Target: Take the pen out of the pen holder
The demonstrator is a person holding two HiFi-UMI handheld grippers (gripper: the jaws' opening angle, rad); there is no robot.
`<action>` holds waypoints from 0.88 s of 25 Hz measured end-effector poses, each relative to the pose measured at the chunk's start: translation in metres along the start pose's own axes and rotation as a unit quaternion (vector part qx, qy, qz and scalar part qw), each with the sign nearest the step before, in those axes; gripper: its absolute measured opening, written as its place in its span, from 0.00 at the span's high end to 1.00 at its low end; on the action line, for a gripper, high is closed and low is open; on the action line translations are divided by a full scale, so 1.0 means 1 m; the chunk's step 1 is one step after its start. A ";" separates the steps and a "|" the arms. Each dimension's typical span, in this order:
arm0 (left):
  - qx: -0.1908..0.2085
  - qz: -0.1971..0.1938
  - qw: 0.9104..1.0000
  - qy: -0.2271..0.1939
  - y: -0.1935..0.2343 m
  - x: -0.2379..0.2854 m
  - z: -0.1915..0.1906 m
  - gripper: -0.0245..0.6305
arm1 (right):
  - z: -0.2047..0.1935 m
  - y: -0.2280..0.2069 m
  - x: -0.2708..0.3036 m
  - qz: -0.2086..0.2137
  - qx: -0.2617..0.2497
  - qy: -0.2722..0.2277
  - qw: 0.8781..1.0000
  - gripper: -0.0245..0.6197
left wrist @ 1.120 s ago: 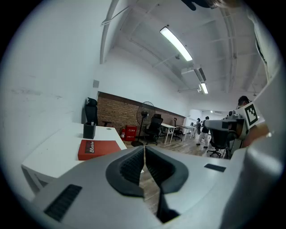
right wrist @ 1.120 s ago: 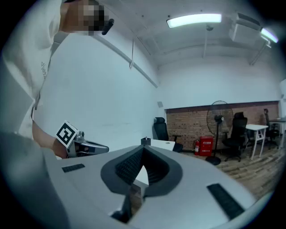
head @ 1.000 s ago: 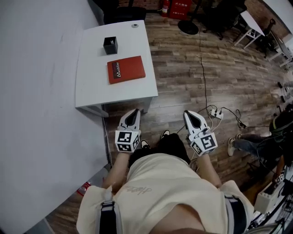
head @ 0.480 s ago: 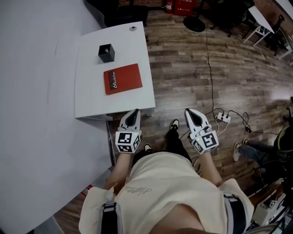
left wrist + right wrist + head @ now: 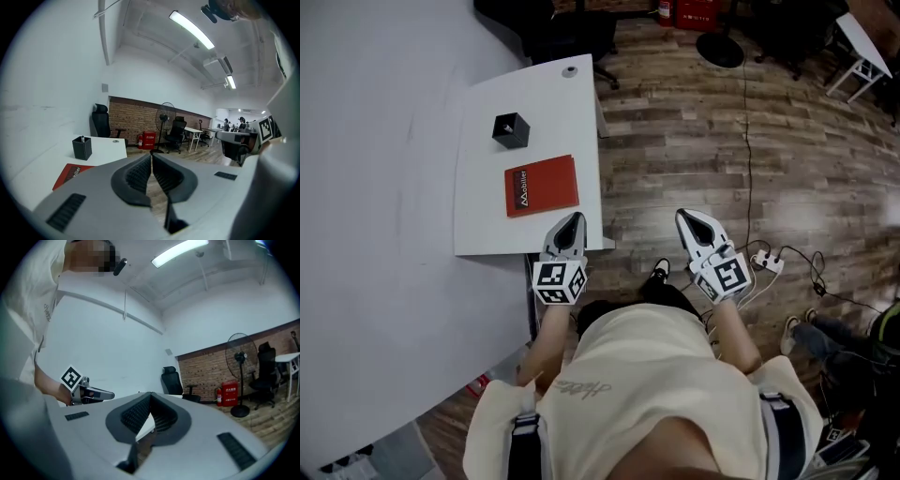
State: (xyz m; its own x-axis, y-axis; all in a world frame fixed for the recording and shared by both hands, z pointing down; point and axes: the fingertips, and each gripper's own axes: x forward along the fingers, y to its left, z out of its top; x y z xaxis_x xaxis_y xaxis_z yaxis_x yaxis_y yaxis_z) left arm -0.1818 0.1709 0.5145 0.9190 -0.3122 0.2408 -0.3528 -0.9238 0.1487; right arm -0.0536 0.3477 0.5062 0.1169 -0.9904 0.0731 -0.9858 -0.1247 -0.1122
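Item: white table (image 5: 478, 220), set against a white wall, on a floor of wooden boards (image 5: 675, 141).

Contents of table:
- Pen holder (image 5: 511, 129): black, square, open at the top, upright on the far half of the table, nearer the wall side than the floor side.
- Pen (image 5: 82, 138): inside the pen holder, with only a short pale tip showing above the rim in the left gripper view. Nothing touches it.
- Red book (image 5: 541, 186): flat, white lettering on the cover, lying between the pen holder and the near edge and apart from both.
- Round grey cable port (image 5: 570, 70): at the far corner on the floor side.

Tools:
- Left gripper (image 5: 570, 223): jaws pressed together along the ribbed pads, nothing between them. Its tip sits over the near edge of the table, just beside the red book's near corner and well apart from the pen holder.
- Right gripper (image 5: 689, 223): jaw tips meeting, nothing held. It is over the wooden boards beside the table and points roughly the same way as the left one.

Holder of tools: a person in a cream shirt (image 5: 647, 394), standing at the near end of the table.

Surroundings:
- Black office chair (image 5: 99, 123), beyond the far end of the table.
- Standing fan (image 5: 165, 123).
- Red cabinet (image 5: 148, 140), against a brick wall.
- White power strip (image 5: 766, 263), with cables, on the boards at the right.
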 end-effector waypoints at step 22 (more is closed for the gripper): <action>-0.044 0.042 0.998 0.024 0.028 0.154 -0.010 0.92 | 0.005 -0.110 0.092 0.056 -0.020 0.061 0.996 0.95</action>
State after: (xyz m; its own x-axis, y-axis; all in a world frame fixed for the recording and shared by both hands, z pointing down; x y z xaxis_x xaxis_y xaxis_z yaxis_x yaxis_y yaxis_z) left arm -0.0517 0.0990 0.5654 0.8769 -0.3749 0.3009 -0.4443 -0.8711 0.2094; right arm 0.0660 0.2704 0.5207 -0.0072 -0.9831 0.1827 -0.9961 -0.0089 -0.0873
